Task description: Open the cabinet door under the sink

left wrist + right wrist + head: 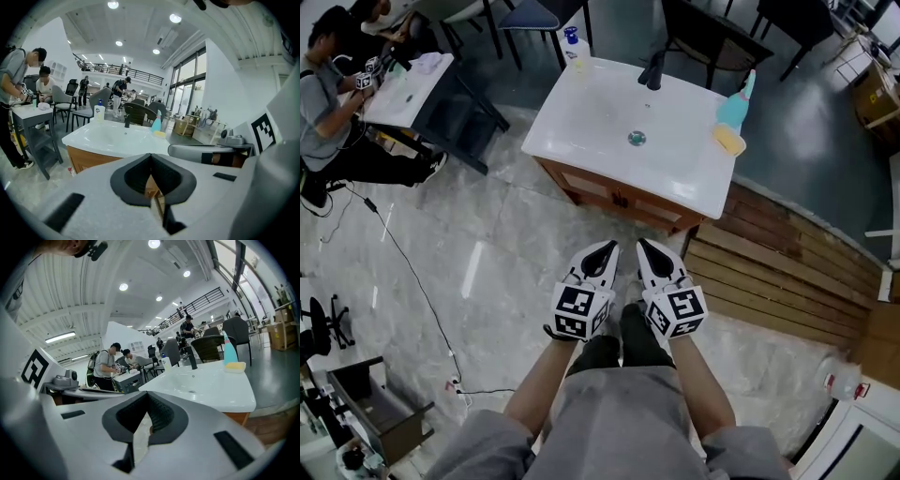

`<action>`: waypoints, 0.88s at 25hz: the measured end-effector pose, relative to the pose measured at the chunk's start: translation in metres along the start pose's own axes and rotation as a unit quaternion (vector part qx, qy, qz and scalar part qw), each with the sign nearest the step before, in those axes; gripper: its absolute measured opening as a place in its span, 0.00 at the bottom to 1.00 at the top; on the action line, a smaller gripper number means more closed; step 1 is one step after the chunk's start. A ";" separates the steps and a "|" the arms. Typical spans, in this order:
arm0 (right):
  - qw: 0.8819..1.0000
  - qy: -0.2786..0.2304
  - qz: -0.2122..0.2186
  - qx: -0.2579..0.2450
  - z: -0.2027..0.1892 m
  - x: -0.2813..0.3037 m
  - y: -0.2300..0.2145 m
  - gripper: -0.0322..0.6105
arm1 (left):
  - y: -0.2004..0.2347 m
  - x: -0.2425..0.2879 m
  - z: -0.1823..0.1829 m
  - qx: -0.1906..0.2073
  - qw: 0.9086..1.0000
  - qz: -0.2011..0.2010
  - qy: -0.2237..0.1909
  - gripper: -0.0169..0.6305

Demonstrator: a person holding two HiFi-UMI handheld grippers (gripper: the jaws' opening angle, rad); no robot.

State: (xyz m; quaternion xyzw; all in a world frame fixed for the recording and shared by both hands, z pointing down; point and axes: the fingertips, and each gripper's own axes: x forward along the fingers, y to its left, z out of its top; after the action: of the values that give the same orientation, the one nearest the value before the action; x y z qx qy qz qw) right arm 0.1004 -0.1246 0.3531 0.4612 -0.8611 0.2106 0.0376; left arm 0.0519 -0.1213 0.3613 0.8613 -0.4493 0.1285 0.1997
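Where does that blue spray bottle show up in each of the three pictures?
Head view: the bottle is at upper right.
Left gripper view: the bottle is near the centre, just above the middle.
Right gripper view: the bottle is right of centre, at mid height.
Shared landmark: the black faucet, left of the bottle in every view.

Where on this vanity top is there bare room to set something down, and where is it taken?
Free: the rim from the soap bottle down to the near corner, and the front rim of the sink top below the drain. Crowded: the edge with the spray bottle and yellow sponge, and the back by the faucet.
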 end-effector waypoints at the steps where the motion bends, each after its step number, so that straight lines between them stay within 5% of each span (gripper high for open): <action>1: 1.000 0.002 0.001 0.005 -0.002 0.004 -0.007 0.06 | 0.003 0.007 -0.001 -0.001 1.000 0.002 0.002 0.04; 12: 0.999 0.022 -0.012 0.041 -0.042 0.051 -0.047 0.06 | 0.042 0.060 -0.033 -0.014 0.999 0.007 0.032 0.04; 22: 0.997 0.015 -0.054 0.047 -0.071 0.094 -0.059 0.06 | 0.083 0.089 -0.064 -0.014 0.998 -0.029 0.052 0.04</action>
State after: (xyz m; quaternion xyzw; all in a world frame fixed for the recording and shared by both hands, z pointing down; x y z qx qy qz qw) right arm 0.0854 -0.1981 0.4616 0.5052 -0.8233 0.2556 0.0401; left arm 0.0311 -0.1993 0.4730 0.8630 -0.4152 0.1612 0.2385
